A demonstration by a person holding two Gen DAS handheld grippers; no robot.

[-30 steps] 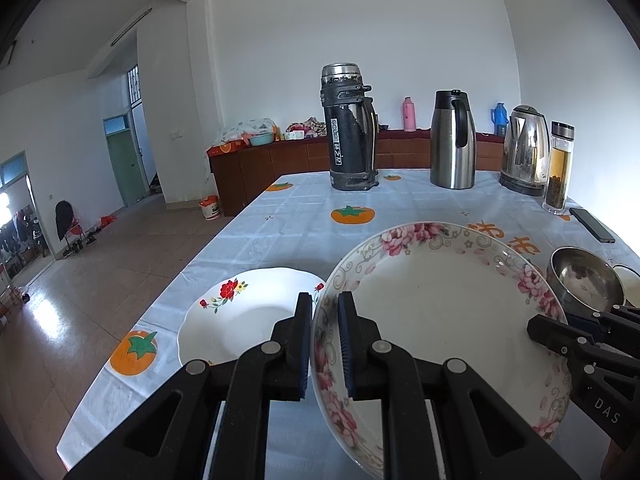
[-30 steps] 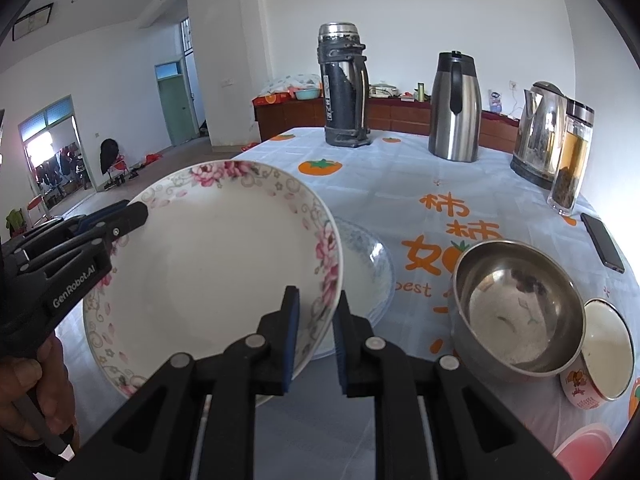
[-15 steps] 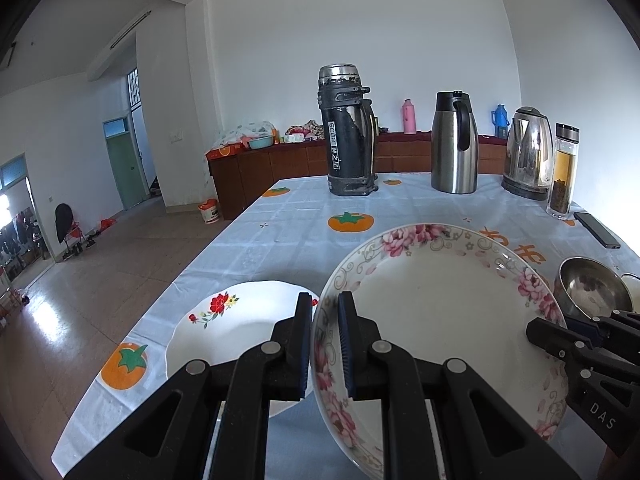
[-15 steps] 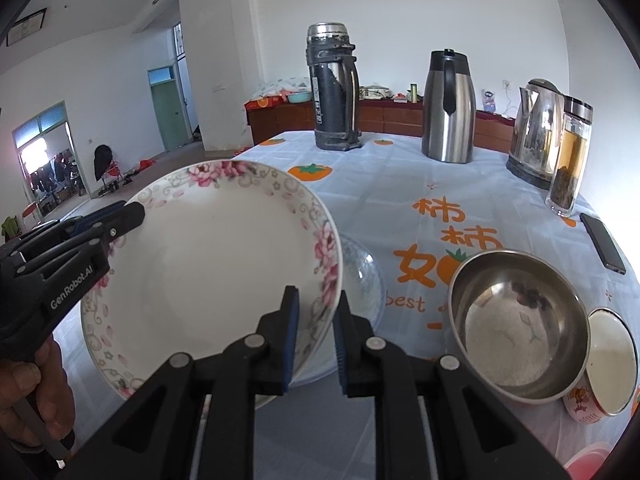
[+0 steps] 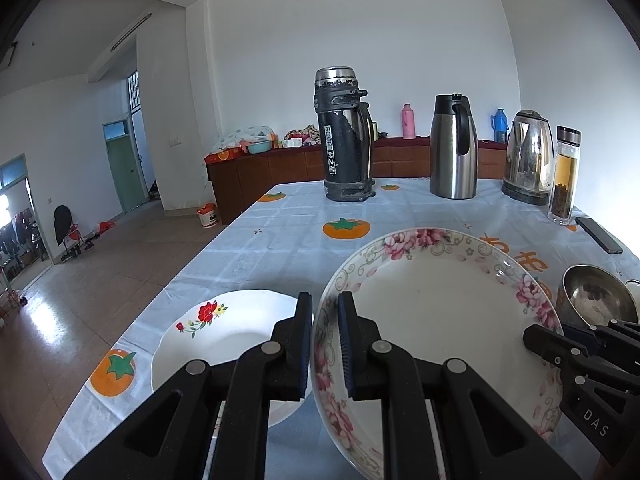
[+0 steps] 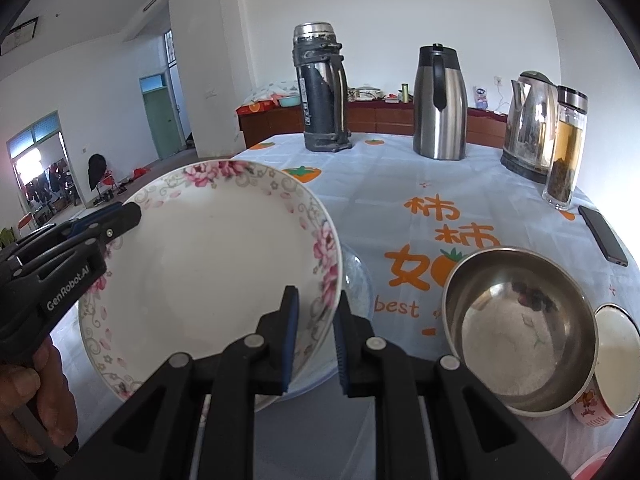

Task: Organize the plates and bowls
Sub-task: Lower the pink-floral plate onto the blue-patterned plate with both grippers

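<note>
You are holding a wide white porcelain plate with a pink floral rim [image 5: 436, 304] above the table's near edge, lifted and tilted, one gripper on each side. Going left to right: a flat white plate with a red flower print [image 5: 224, 332] is lying near the near left corner of the table covered in a pale blue cloth with orange persimmons [image 5: 280, 232]. Your left gripper [image 5: 325, 340] is clamping its blue-padded jaws on the floral plate's left rim. Your right gripper [image 6: 316, 332] is clamping the opposite rim, jaws pressed on the porcelain. Under that rim, a clear glass dish [image 6: 358, 280] is resting on the cloth, partly hidden. Just right of it, a shiny steel bowl [image 6: 520, 328] is sitting near the near right corner, touching a small white cup with a printed side [image 6: 616, 364]. Along the far edge, a black thermos [image 5: 344, 136], a steel carafe [image 5: 454, 148] and a steel kettle [image 5: 528, 156] are standing upright.
</note>
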